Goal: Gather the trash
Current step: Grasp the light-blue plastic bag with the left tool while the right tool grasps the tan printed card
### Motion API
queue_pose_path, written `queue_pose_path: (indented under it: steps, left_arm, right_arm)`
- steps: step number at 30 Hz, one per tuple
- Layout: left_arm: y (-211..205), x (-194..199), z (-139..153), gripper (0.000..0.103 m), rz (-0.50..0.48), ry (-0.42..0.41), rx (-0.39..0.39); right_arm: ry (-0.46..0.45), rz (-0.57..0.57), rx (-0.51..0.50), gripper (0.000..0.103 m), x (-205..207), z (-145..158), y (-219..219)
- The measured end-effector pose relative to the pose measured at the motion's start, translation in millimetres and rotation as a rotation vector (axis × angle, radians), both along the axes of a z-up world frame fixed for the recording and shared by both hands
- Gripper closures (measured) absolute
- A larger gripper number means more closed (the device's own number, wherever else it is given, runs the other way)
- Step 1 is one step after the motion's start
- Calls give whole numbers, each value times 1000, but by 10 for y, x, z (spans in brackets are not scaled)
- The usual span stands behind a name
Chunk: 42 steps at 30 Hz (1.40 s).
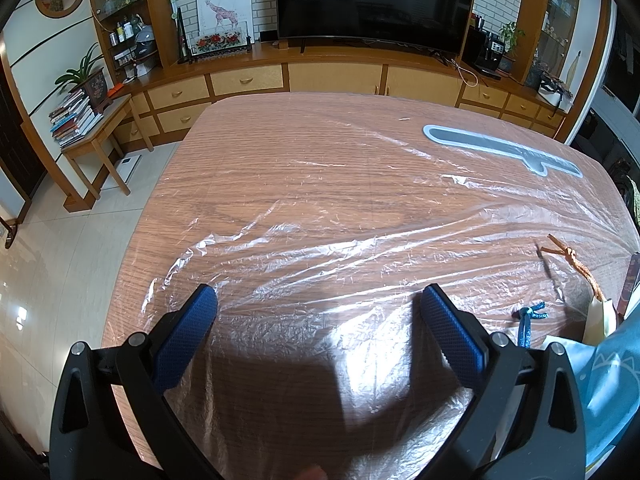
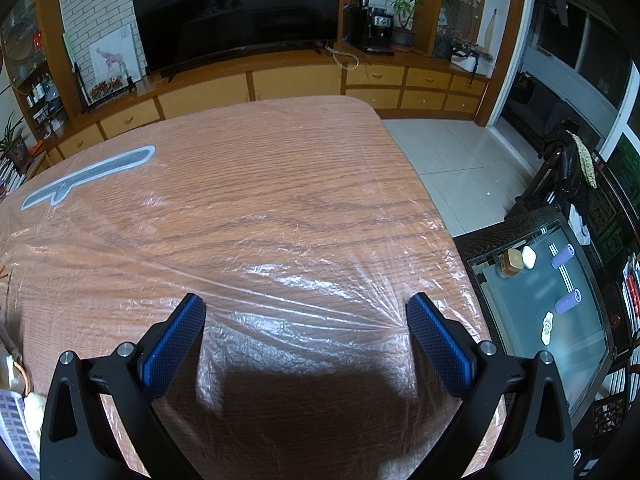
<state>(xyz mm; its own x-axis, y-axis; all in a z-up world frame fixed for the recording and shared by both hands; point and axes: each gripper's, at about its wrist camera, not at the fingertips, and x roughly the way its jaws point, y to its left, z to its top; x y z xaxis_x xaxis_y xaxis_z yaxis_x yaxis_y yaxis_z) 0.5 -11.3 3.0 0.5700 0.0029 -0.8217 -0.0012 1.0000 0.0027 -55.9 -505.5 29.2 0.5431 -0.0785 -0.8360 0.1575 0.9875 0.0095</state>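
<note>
Over on the left wrist view, the left gripper (image 1: 318, 304) hangs above the wooden worktop (image 1: 280, 152) with its jaws spread wide and nothing between them. A clear plastic sheet (image 1: 320, 248) covers the wood, crinkled near the blue pads. The trash sits at the right margin, largely cut off: a brown cord (image 1: 570, 258), a small blue tie (image 1: 528, 322), a cream scrap (image 1: 600, 316) and a pale blue bag (image 1: 616, 380) whose contents cannot be made out. Farther back lies a grey, knife-shaped outline (image 1: 500, 150); whether it rests on the sheet or under it is unclear.

From the right wrist view, the right gripper (image 2: 306, 312) likewise has its jaws wide apart and empty, low over the sheet, whose creases gather toward the right pad. At the lower left edge, cut off by the frame, a printed packet (image 2: 14, 420) and a crumpled pale piece (image 2: 34, 404) lie half hidden behind the finger mount. Beside the worktop stands a glass-topped side table (image 2: 580, 360) carrying a small brown jar (image 2: 511, 262) and two purple rolls (image 2: 562, 258).
</note>
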Motion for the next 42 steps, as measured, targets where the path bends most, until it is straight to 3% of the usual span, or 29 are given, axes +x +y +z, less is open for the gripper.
queue_pose_path:
  steps: [2,7,10,12,14,17,20,25,33,42]
  left_arm:
    - [225,-37,28,1,-8,24,4]
    - [340,-230,411,2,-49,-85,-30]
    - [268,-528,699,2,-172,-158,-49]
    - [186,-747,824,2,-246,-184,-49]
    - [128,-935,889,2,-300,-181,-104]
    - [5,-1104,951,2,-334,-143,-209]
    - [-294,-1284,954,2,-369,-149,-243]
    - [-804,-1355,860,1,-448,-160,-123]
    - [-964,-1070,647,1,-389,-140,-29]
    - [-784,-807,552,2,-360,-81,-121]
  right_arm:
    - [-17,-30,25,4,-51,93,-97]
    - [-98,-49,108,4,-258,571,-275]
    - [-173,50,177,4,-674,902,-175]
    - [-173,127,185,4,-933,1010,-62]
    - [-157,173,178,4,-1164,1044,105]
    - [-135,189,205,4,-1470,997,301]
    - [-115,240,184,4,-1671,875,561]
    - [-48,301,149,4,-1733,587,860]
    - [-26,266,176,4,-1552,347,883]
    - [-22,279,194,7,-1416,245,1005]
